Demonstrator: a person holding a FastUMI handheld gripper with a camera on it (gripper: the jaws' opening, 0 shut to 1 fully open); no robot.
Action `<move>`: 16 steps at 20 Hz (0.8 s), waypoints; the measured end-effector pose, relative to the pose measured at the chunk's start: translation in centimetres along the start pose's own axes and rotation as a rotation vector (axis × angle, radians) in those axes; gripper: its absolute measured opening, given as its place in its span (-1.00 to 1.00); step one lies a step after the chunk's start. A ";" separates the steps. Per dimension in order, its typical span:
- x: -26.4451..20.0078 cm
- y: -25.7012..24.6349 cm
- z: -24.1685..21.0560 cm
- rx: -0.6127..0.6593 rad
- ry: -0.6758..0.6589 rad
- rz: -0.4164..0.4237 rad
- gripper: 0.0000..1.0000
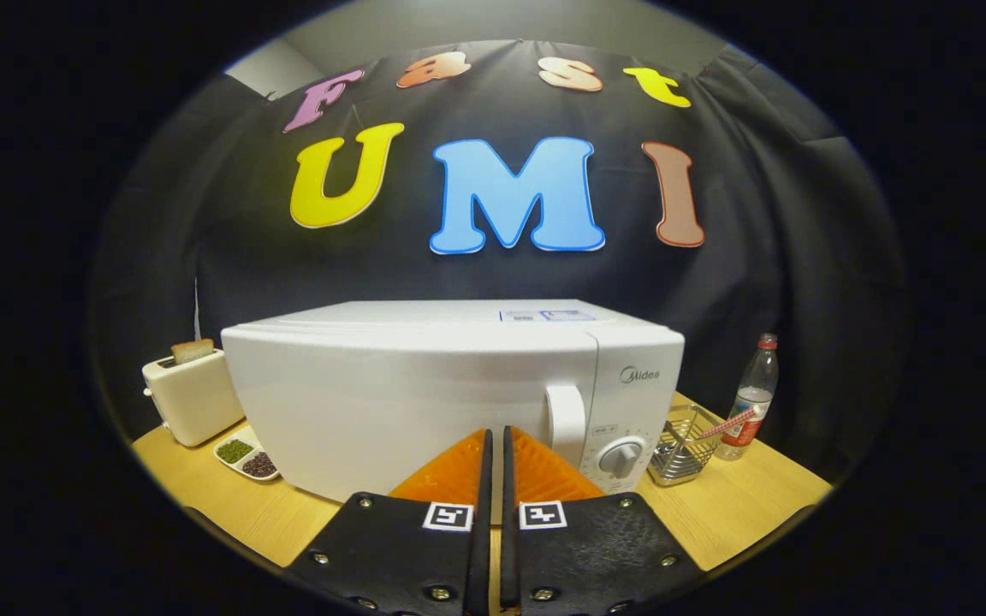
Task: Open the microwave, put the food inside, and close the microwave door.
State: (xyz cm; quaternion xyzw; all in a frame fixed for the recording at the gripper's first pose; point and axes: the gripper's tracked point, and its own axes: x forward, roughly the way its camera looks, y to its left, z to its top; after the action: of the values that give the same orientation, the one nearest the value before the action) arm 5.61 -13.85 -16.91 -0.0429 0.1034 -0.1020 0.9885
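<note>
So the white microwave (424,393) is sitting square in the middle of the wooden desk (741,513), door fully closed, with its vertical handle (566,419) on the door's right edge and a round dial (621,456) on the control panel just below and right of that. There's a small sticker on the top near the back.

The gripper (495,445) is right up in front of the door, fingers pressed together with only a thin slit between them and nothing in them. The tips point at the lower part of the door, just left of the handle. Can't honestly tell if they're touching the door or just hovering a hair off it.

Left of the microwave there's a cream toaster (189,395) with a slice of toast (193,350) poking out of the slot. In front of it, tucked by the microwave's left corner, a little white two-part dish (246,456) with green beans in one half and dark reddish ones in the other.

On the right side, a wire basket (683,445) stands just beside the microwave with a pinkish stick-like thing leaning out of it. Behind that, a clear plastic bottle (754,393) with a red cap and red label stands upright.
</note>
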 end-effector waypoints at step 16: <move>-12.5 -1.2 19.4 0.086 -0.207 -0.043 -0.90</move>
State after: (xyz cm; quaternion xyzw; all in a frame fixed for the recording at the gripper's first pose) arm -2.45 -11.19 4.58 -0.0130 -0.0046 -0.1224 0.9924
